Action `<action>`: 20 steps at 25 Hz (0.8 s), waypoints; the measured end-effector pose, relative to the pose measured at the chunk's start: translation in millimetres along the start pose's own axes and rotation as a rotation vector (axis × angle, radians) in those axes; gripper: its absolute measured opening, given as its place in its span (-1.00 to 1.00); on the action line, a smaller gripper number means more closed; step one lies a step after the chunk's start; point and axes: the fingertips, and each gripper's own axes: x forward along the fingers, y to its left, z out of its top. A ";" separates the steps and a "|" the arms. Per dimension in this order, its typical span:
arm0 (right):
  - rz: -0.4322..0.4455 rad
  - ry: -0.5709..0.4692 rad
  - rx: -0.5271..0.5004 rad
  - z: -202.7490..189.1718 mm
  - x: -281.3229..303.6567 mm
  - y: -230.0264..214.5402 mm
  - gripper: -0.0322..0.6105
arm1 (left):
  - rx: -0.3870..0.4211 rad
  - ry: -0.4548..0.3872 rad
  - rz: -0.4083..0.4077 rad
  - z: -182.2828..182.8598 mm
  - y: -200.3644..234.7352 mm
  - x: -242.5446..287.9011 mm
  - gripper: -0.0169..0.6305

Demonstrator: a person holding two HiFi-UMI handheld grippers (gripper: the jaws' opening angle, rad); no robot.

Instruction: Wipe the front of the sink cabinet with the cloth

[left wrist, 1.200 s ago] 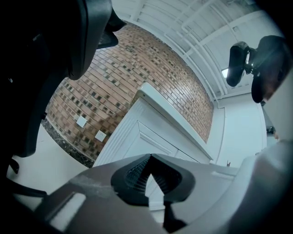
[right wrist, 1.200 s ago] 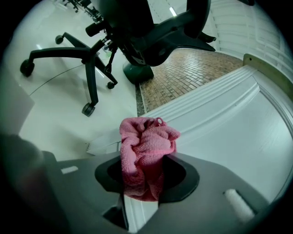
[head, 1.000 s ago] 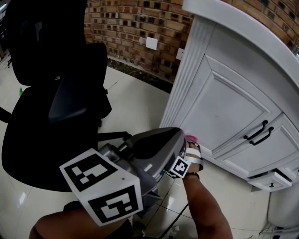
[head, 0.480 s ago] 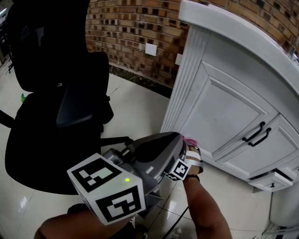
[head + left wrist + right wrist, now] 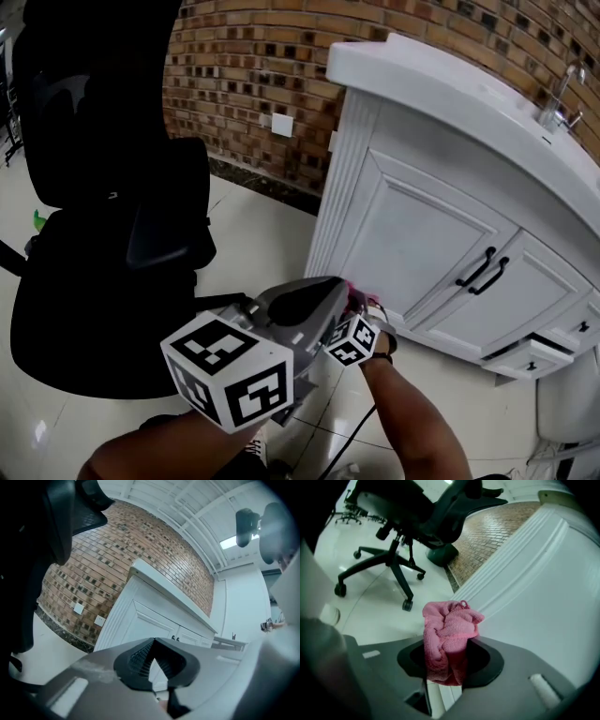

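The white sink cabinet point(image 5: 422, 244) fills the right of the head view, and its fluted corner post point(image 5: 501, 569) and door panel show in the right gripper view. My right gripper point(image 5: 446, 645) is shut on a bunched pink cloth point(image 5: 447, 637). It holds the cloth point(image 5: 357, 293) against the cabinet's lower left, close to the floor. In the head view my left gripper point(image 5: 323, 300) lies across the front of the right one and hides most of it. In its own view the left gripper point(image 5: 153, 644) has its pads together, holds nothing and points at the cabinet point(image 5: 140, 625).
A black office chair point(image 5: 103, 234) stands close on the left, its wheeled base point(image 5: 393, 573) on the glossy tile floor. A brick wall point(image 5: 262, 66) with white plates runs behind. Black handles point(image 5: 483, 270) sit on the doors, and a low drawer point(image 5: 530, 356) sticks out at right.
The head view has swung so the cabinet sits further left, and the sink top and tap now show. The right gripper with the cloth stays low at the cabinet's left corner.
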 end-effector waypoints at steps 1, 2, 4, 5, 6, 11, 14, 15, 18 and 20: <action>0.018 -0.041 0.069 8.4 -16.4 -4.7 -0.42 | 0.020 0.014 -0.007 -2.1 -1.9 1.0 -0.94; 0.035 -0.085 0.156 16.1 -35.6 -11.4 -0.42 | 0.034 0.029 -0.021 -4.7 -4.4 3.1 -0.94; 0.074 -0.165 0.347 25.4 -77.7 -25.1 -0.42 | 0.045 0.078 -0.068 -13.6 -12.8 8.6 -0.94; 0.098 -0.194 0.427 27.2 -98.4 -29.9 -0.42 | 0.050 0.110 -0.094 -19.9 -19.1 11.1 -0.94; 0.120 -0.214 0.488 27.9 -118.6 -34.0 -0.42 | 0.059 0.141 -0.117 -26.5 -26.3 13.3 -0.94; 0.180 -0.276 0.613 27.7 -224.7 -45.4 -0.42 | 0.096 0.199 -0.208 -42.0 -72.8 18.1 -0.94; 0.178 -0.338 0.671 29.0 -302.3 -58.5 -0.42 | 0.121 0.185 -0.265 -39.8 -107.5 14.5 -0.94; 0.165 -0.364 0.700 27.8 -330.5 -65.1 -0.42 | 0.133 0.186 -0.290 -40.5 -118.9 13.1 -0.94; 0.117 -0.466 0.798 19.2 -411.6 -82.1 -0.42 | 0.212 0.194 -0.353 -46.8 -147.5 8.6 -0.94; 0.073 -0.506 0.835 8.0 -451.1 -81.0 -0.42 | 0.290 0.205 -0.368 -53.4 -159.2 7.0 -0.94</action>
